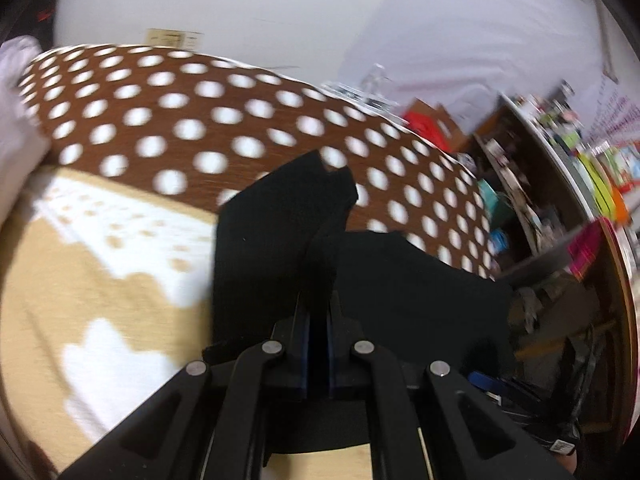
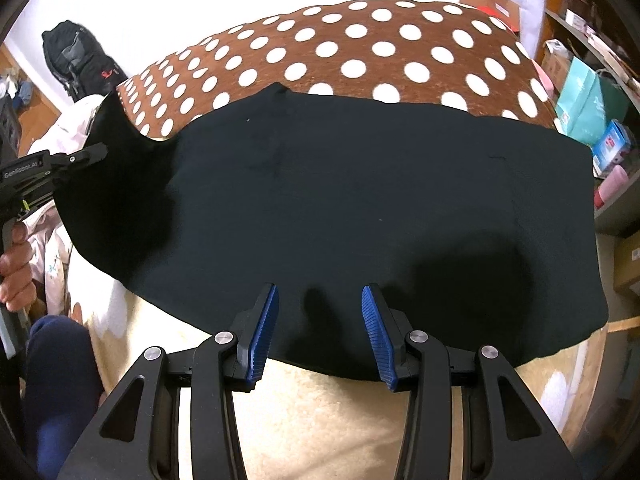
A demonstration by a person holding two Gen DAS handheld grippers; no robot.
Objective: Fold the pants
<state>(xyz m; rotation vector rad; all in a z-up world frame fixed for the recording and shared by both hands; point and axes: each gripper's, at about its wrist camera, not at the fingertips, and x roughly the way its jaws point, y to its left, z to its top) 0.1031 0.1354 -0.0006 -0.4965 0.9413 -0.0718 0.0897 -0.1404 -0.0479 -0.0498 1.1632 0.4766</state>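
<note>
Polka-dot fleece bed (image 2: 360, 52); left tool (image 1: 318, 308) pinching black pants (image 2: 340, 208) (matte, flat).

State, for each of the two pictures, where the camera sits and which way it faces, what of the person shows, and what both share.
Left wrist: on the left gripper, looking down along fingers shut on a lifted fold of the black pants; no body shows.
Right wrist: on the open right gripper, facing down over the spread pants; a hand holds the left gripper at the picture's left edge.
Shared: pants, dotted blanket.
</note>
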